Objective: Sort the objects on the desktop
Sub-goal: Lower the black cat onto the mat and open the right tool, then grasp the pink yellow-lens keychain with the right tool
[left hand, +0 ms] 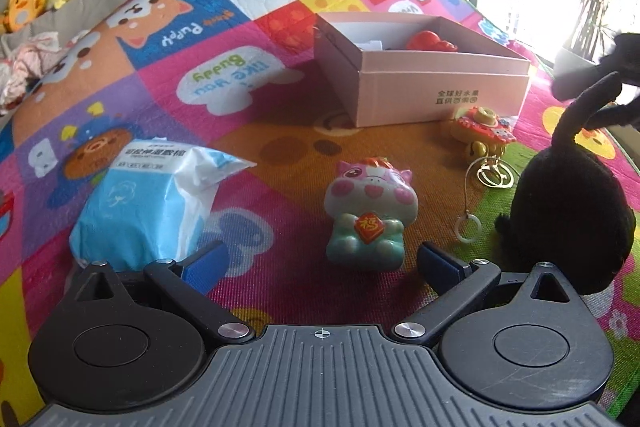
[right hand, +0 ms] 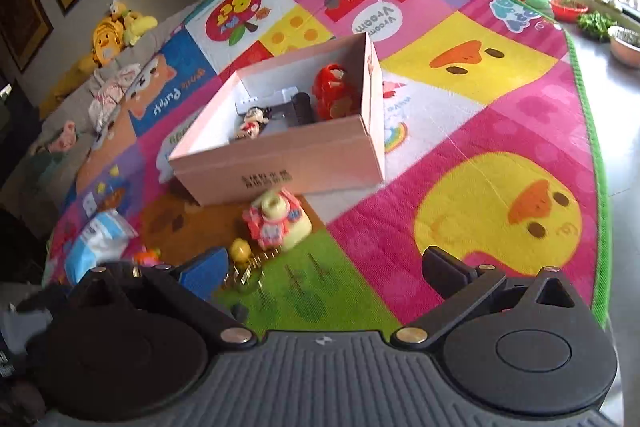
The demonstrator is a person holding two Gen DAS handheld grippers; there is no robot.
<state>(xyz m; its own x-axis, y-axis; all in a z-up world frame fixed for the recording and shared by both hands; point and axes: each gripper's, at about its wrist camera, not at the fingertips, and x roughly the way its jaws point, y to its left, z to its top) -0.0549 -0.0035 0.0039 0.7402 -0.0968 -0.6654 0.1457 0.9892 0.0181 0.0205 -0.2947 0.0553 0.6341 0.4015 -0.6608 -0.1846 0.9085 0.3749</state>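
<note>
Both wrist views look low across the mat [left hand: 280, 155], sharing the box [right hand: 280, 163].

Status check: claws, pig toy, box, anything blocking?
Both claws open, empty. Left claw lined up on pig toy, on mat. Box open, partly filled. Black plush close on the right.

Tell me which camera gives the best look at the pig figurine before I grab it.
The left wrist view: the pig figurine lies whole and sharp on the mat, just ahead of the open left gripper. In the right wrist view only a blurred pink and orange sliver peeks out behind that gripper's finger.
</note>
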